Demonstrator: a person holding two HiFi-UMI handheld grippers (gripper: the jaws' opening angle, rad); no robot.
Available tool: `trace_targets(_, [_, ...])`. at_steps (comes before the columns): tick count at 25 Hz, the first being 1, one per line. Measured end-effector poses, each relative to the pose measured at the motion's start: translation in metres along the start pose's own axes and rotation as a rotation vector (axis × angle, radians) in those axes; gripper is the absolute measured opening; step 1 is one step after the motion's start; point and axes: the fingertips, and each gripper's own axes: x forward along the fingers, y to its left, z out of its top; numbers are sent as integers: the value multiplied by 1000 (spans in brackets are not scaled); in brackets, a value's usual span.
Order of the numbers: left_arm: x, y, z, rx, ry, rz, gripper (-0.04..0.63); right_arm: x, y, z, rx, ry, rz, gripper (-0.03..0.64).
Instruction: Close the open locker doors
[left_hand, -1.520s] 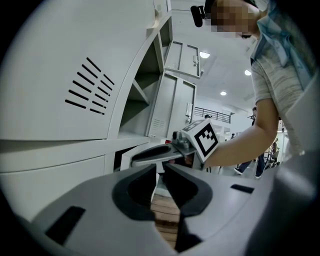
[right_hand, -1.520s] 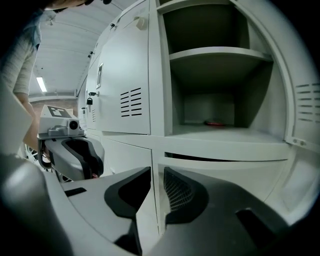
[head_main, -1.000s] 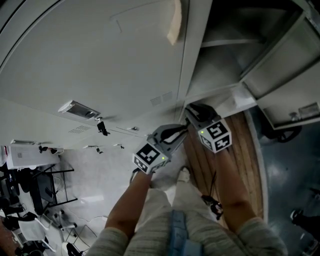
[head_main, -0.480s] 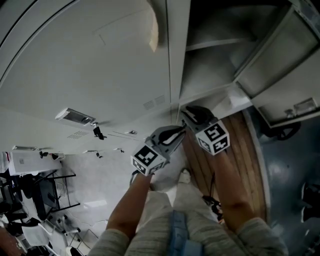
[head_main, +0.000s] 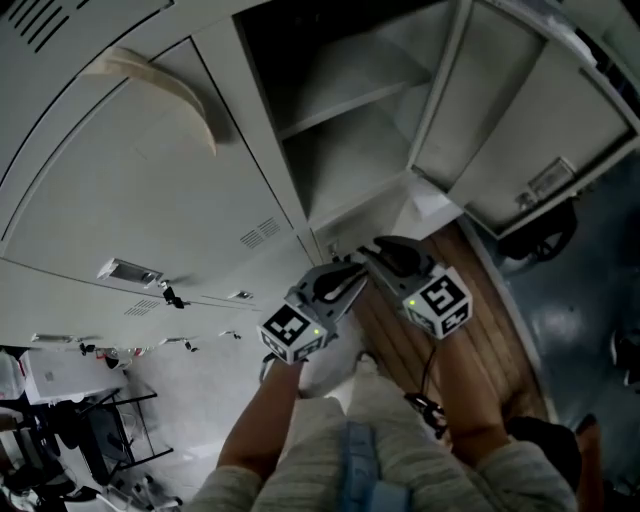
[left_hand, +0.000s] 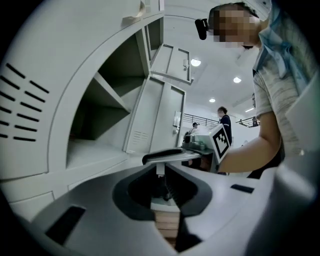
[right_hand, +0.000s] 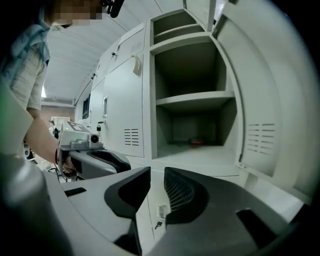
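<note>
Lifted a little toward the lockers since a second ago: left gripper (head_main: 350, 275) and right gripper (head_main: 380, 248), side by side as before. Swung in the head view from the upper right corner to the upper middle: open locker compartment (head_main: 345, 165), with its shelf (head_main: 360, 100) now plainly exposed.

Cut off at the upper right edge of the head view: far side of the open door (head_main: 530, 120). Clipped at the top of the right gripper view: a second open space above the shelf. Too small to identify: red item (right_hand: 196, 142) at the back of the lower space. Unclear in nature: tan strip (head_main: 180, 90) stuck on the closed door (head_main: 150, 200) left of the opening.

Left gripper: jaws a narrow slit apart, nothing between them, wooden boards (left_hand: 165, 220) showing through below. Right gripper: jaws likewise slightly apart and empty, with only a lower door's small lock (right_hand: 161, 211) seen through the slit.

Open compartment ahead of and above both grippers, not touched. Open door standing out from the compartment's right edge, to the right of the right gripper, well apart from both sets of jaws. In the left gripper view, right gripper just beyond the left jaws, door behind it.
</note>
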Motion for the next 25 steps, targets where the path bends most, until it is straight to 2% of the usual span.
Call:
trace_targets(5, [44,-35,25,90,-34,-106,35,-63,-20,15,-32,-15,-73,86])
trace_targets(16, [138,-107,71,196,-72,-319,35,-185,-85,30,-87,-55,-255,86])
trace_targets(21, [172,-129,80,236,-67,-380,35,-228,-126,16,-89,-20,-341,86])
trace_targets(25, [190,-141,85,252,-60,-405,35,-245,-152,12,-46,-38,-370,86])
